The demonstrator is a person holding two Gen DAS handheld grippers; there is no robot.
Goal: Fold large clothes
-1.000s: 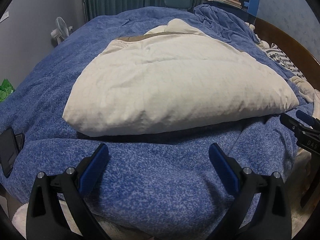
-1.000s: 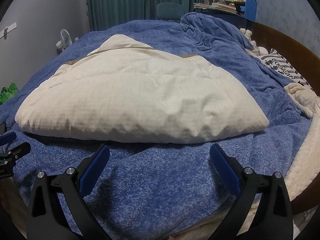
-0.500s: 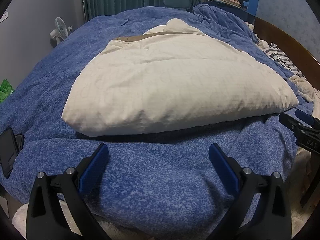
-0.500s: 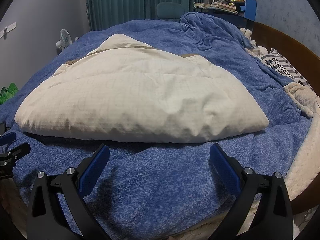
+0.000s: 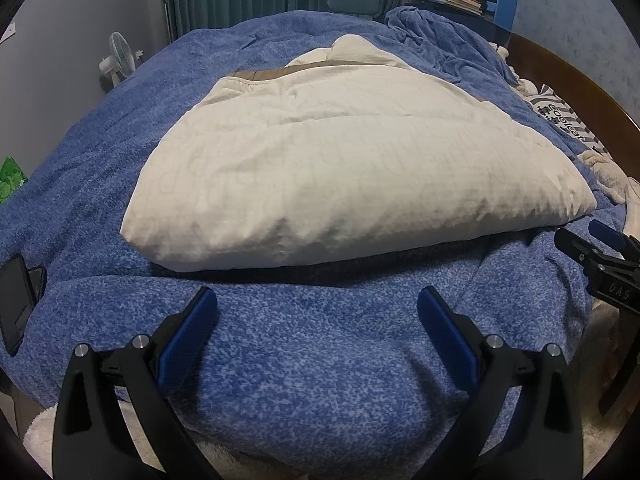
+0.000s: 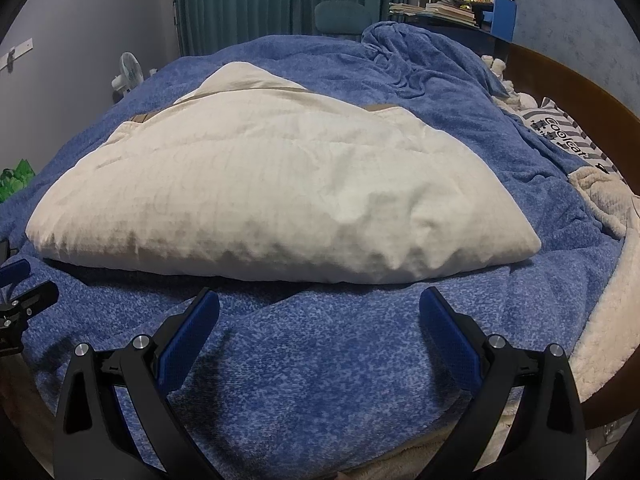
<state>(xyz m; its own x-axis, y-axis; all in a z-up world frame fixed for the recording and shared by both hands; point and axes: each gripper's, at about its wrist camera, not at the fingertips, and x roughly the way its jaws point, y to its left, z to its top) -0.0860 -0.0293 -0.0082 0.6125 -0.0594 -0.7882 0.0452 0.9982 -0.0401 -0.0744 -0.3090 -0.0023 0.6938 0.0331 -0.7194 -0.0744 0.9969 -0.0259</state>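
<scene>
Nothing we can see has shifted since a second ago: our left gripper point(image 5: 316, 320) and right gripper point(image 6: 318, 320) still hover wide and empty before the cream quilted garment point(image 5: 352, 176), lying doubled on the blue bedspread point(image 5: 320, 360).

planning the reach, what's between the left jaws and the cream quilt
Only bare blue blanket between the open left gripper and the cream quilt, in the left wrist view.
</scene>
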